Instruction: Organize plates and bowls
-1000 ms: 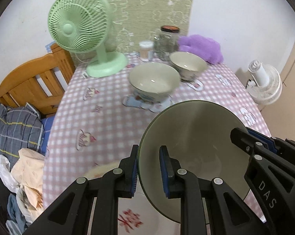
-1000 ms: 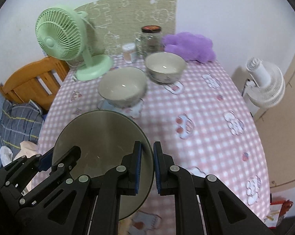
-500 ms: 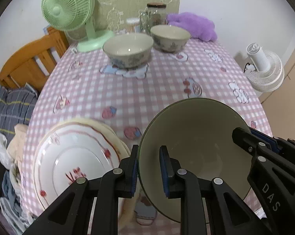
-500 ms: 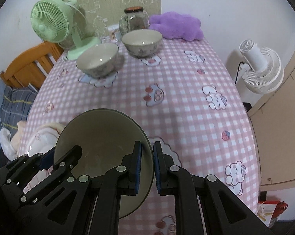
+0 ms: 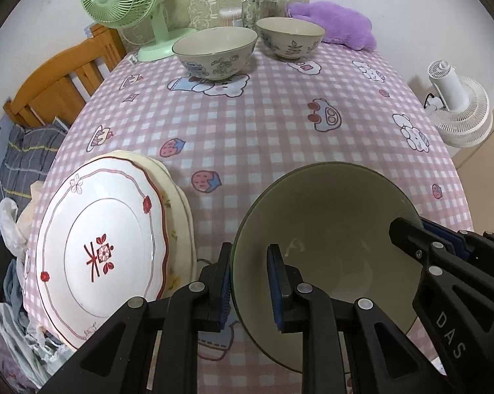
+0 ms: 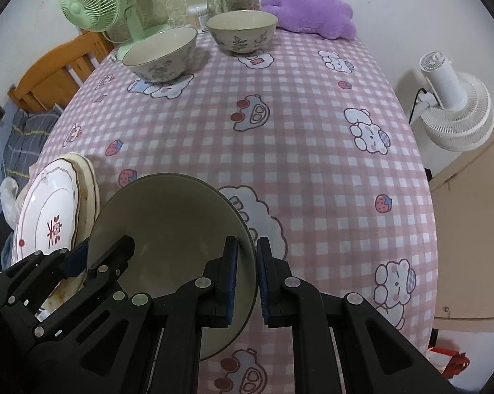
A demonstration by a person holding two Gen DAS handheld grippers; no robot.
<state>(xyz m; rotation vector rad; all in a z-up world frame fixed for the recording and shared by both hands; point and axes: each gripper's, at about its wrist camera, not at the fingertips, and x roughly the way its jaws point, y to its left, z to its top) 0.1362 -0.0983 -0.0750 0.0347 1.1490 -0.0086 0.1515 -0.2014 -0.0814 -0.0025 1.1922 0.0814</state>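
Note:
Both grippers hold one large grey-green bowl (image 5: 329,229) above the table's near edge. My left gripper (image 5: 248,282) is shut on its left rim; it also shows in the right wrist view (image 6: 79,259). My right gripper (image 6: 246,275) is shut on the right rim of the bowl (image 6: 171,223); it also shows in the left wrist view (image 5: 421,233). A stack of plates (image 5: 99,246), the top one white with red flowers, lies at the near left. Two patterned bowls stand at the far side, one left (image 5: 216,51) and one right (image 5: 289,37).
A green fan (image 5: 122,3), a glass jar (image 5: 268,0) and a purple plush (image 5: 339,26) stand at the table's far edge. A wooden chair (image 5: 60,78) and piled clothes are to the left. A white fan (image 5: 457,105) stands on the floor at right.
Both grippers have carried the bowl back and down toward the near edge. The plate stack has come into full view at the left. Both grips are unchanged.

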